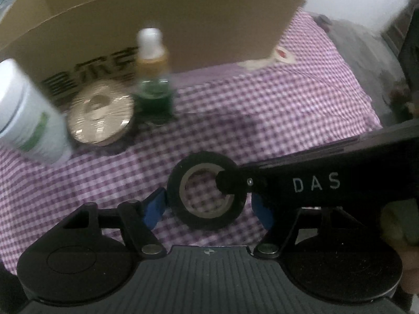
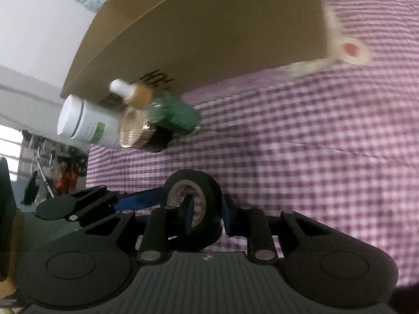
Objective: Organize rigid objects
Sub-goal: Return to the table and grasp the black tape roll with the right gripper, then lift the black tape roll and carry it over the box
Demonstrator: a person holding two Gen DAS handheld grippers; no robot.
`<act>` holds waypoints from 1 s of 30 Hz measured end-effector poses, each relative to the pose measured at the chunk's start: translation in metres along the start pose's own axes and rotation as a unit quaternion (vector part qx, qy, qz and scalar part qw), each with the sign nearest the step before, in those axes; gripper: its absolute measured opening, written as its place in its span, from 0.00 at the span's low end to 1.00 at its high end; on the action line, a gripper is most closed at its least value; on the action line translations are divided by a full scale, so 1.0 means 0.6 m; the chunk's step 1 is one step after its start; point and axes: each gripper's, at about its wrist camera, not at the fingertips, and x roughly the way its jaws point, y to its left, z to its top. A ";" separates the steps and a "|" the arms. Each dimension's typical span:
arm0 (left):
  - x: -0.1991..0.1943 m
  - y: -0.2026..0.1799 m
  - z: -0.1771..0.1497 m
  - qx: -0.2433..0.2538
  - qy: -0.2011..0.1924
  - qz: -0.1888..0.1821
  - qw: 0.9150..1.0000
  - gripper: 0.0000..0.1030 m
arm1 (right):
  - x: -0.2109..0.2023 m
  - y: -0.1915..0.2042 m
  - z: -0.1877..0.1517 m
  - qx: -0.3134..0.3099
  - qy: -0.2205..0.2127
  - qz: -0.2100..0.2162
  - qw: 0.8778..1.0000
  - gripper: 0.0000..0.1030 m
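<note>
A black tape roll [image 1: 207, 191] is held above the purple checked cloth. My right gripper [image 2: 205, 209] is shut on the tape roll [image 2: 192, 196], one finger through its hole, one outside the wall. In the left wrist view the right gripper's black arm [image 1: 314, 183] reaches in from the right. My left gripper [image 1: 209, 204] is open, with its blue fingers [image 1: 154, 206] on either side of the roll. A green dropper bottle [image 1: 154, 78], a round gold tin [image 1: 100, 112] and a white jar [image 1: 26, 110] stand by the cardboard box [image 1: 157, 18].
The cardboard box [image 2: 209, 31] stands at the back on the checked cloth [image 2: 314, 144]. A white tag with a red dot [image 2: 351, 49] lies at the box's right corner. Beyond the cloth's left edge is a cluttered room [image 2: 52, 170].
</note>
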 end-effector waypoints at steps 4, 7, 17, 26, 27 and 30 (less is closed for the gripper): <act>0.006 -0.019 -0.003 0.023 -0.005 0.015 1.000 0.67 | -0.013 -0.012 -0.004 0.001 -0.016 -0.014 1.000 0.24; 0.003 -0.032 -0.005 0.028 -0.008 0.030 0.999 0.64 | -0.016 -0.005 -0.006 -0.017 -0.025 -0.026 0.999 0.24; 0.005 -0.051 0.011 0.034 -0.014 0.035 0.999 0.64 | -0.016 0.017 -0.001 -0.057 -0.047 -0.062 0.995 0.23; -0.002 -0.062 -0.007 0.063 -0.003 0.045 0.997 0.64 | -0.013 0.007 0.000 -0.050 -0.050 -0.060 0.996 0.22; -0.002 -0.064 -0.007 0.064 -0.004 0.047 0.997 0.64 | -0.015 0.007 0.000 -0.050 -0.050 -0.060 0.996 0.21; -0.005 -0.065 -0.009 0.063 -0.008 0.050 0.997 0.63 | -0.014 0.008 0.001 -0.051 -0.051 -0.060 0.996 0.21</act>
